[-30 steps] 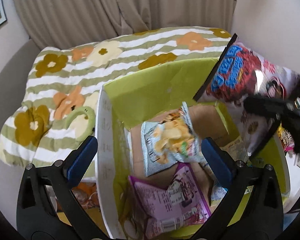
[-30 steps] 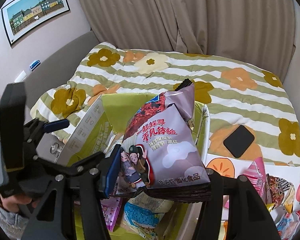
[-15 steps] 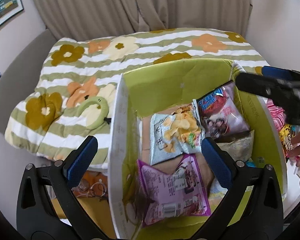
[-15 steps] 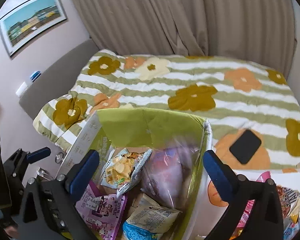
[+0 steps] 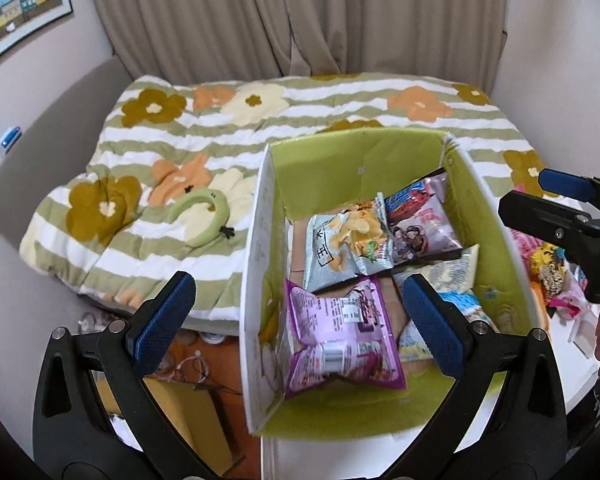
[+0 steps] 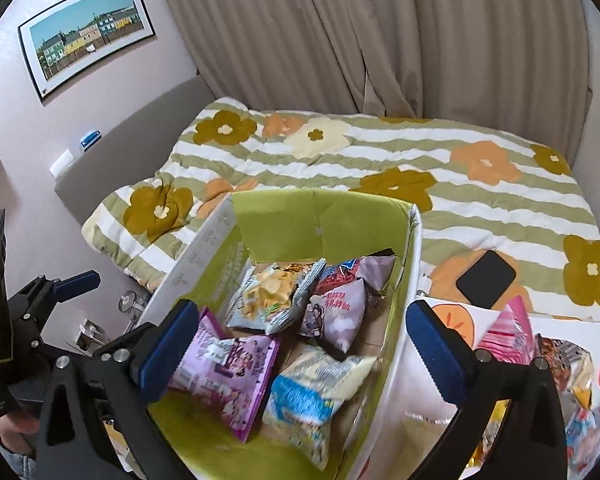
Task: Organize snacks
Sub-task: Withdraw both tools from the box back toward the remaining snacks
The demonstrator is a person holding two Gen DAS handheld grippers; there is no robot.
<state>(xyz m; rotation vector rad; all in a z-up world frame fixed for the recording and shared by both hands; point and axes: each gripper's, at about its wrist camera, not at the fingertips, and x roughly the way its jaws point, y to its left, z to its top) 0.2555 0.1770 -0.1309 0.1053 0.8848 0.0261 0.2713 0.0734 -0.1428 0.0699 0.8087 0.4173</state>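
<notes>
A: Bed [image 6: 440, 168] fills the back, under a striped flowered quilt, curtains [image 6: 380, 32] behind it. What sits in front of it?

B: My green box [image 5: 496, 236], open on top, against the quilt's near edge. Four packs lie inside it. A purple pack [image 5: 340, 344] is nearest me on the left, a blue-and-white pack [image 6: 312, 392] beside it on the right. Behind those, a chips pack [image 5: 346, 246] overlaps the lilac pack [image 5: 424, 220] by the far wall.

A: And your grippers?

B: My left gripper [image 5: 300, 316] hangs above the box's near left wall, jaws spread wide, nothing between them. My right gripper [image 6: 296, 344] is above the box too, jaws fully apart and empty. More snacks [image 6: 540, 356] lie outside the box on the right, near a black phone [image 6: 486, 279] on the quilt.
</notes>
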